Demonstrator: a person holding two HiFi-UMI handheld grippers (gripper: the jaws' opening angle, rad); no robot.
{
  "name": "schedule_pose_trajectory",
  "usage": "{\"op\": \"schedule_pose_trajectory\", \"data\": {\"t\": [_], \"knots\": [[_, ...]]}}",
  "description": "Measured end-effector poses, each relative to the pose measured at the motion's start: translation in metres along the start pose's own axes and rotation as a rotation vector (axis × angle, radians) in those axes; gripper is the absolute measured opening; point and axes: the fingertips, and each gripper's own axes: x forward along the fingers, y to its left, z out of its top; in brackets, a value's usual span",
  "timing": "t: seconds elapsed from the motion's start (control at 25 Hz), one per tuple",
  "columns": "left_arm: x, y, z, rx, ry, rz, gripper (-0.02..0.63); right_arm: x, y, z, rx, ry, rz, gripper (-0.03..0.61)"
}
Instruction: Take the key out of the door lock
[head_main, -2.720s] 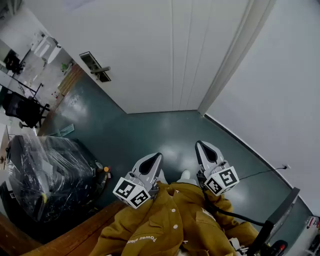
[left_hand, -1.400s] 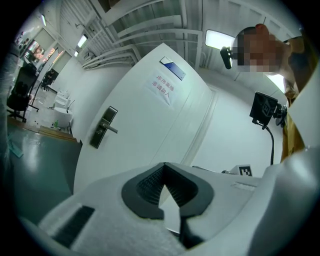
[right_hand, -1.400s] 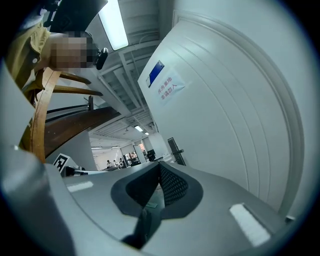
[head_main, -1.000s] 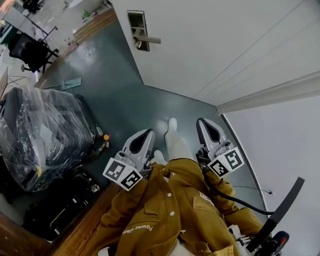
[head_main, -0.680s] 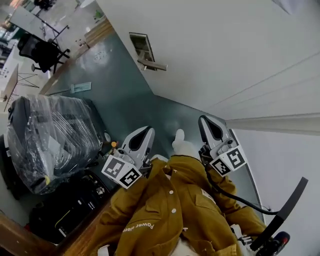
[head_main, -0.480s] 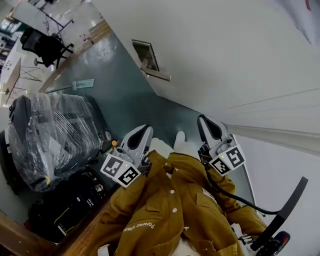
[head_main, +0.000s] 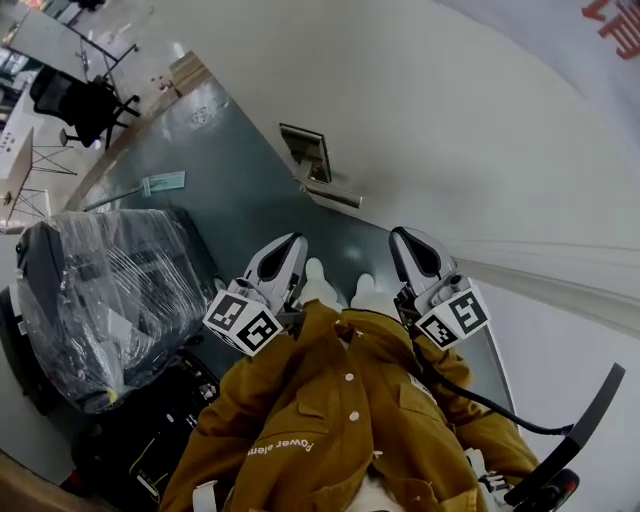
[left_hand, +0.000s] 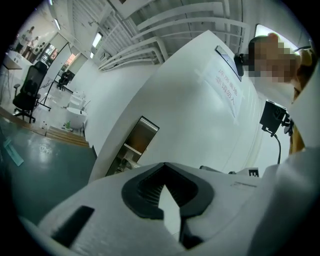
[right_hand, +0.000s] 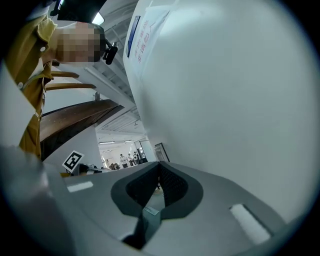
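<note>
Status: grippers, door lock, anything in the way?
Left gripper, right gripper shut, empty. Door lock untouched, ahead of them; key not discernible. Nothing blocking.

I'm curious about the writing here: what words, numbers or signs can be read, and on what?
"Power", next word too blurred: on the jacket.
Red print on the paper sheet on the door: too blurred to read.
Red characters on the door, head view: cut off, unreadable.
Square patterns on the left gripper and right gripper: no words.
</note>
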Motion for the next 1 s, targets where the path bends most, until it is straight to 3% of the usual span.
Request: {"op": "schedule_pose_trajectory", "data": {"t": [0.16, 0.32, 0.44, 0.6, 0.84, 1.0], "knots": [[0.01, 0.031, 0.003, -0.075, 0.019, -0.015, 0.002, 0.027, 0.0, -0.009, -0.066, 0.032, -0.02, 0.104], [0.013, 0.045, 0.002, -0.157, 0.03, -0.033, 0.002, 0.049, -0.009, -0.033, -0.283, 0.167, -0.063, 0.203], [0.015, 0.05, 0.005, -0.186, 0.011, -0.034, 0.002, 0.069, -0.017, -0.052, -0.427, 0.293, -0.03, 0.236], [0.012, 0.049, 0.006, -0.213, -0.003, -0.031, 0.002, 0.081, -0.017, -0.066, -0.525, 0.403, 0.027, 0.236], [0.01, 0.059, -0.002, -0.271, -0.013, -0.011, 0.002, 0.093, -0.023, -0.079, -0.648, 0.481, 0.104, 0.219], [0.01, 0.063, -0.002, -0.289, -0.015, -0.007, 0.002, 0.095, -0.016, -0.08, -0.67, 0.475, 0.16, 0.132]]}}
